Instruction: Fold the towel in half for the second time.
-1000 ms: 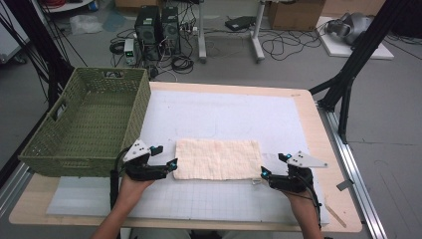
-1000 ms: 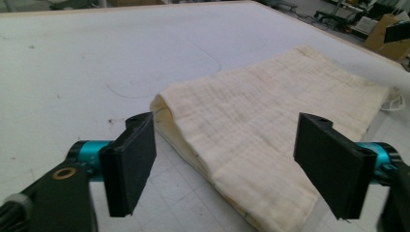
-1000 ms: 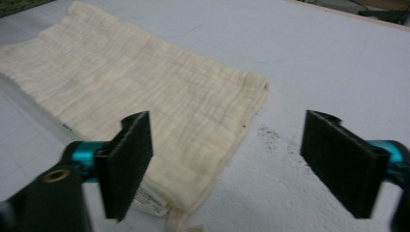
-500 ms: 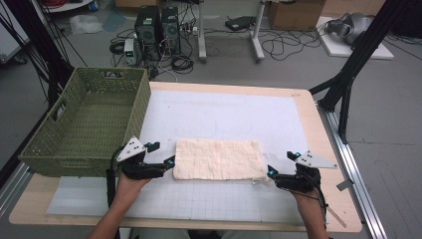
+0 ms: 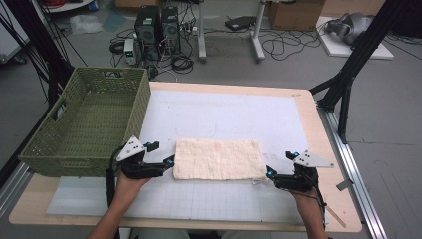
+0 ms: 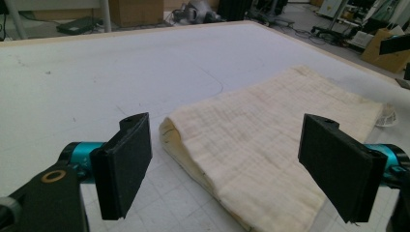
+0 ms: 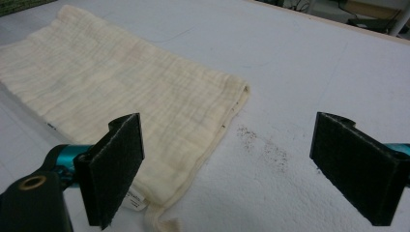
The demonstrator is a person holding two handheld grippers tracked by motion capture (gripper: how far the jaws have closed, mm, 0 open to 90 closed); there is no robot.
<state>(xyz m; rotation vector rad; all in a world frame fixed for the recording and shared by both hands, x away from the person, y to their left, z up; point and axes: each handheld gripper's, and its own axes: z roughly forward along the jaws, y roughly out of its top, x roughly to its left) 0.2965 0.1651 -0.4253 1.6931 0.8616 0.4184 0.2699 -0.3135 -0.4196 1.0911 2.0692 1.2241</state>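
A folded cream cloth (image 5: 218, 159) lies flat on the white mat (image 5: 224, 114) near the table's front. My left gripper (image 5: 171, 162) rests at the cloth's left end, open. In the left gripper view its two black pads (image 6: 123, 166) stand wide apart, with the cloth's folded end (image 6: 261, 150) just ahead between them and untouched. My right gripper (image 5: 268, 173) sits at the cloth's front right corner, also open. In the right gripper view the cloth (image 7: 111, 92) lies ahead to the left, its corner near the left pad (image 7: 116, 166), with bare mat between the jaws.
A green woven basket (image 5: 84, 124) stands empty on the table's left side, close behind my left hand. A small white tag (image 7: 135, 200) hangs at the cloth's corner, and brown specks (image 7: 263, 145) mark the mat. A black stand (image 5: 348, 84) rises beyond the right edge.
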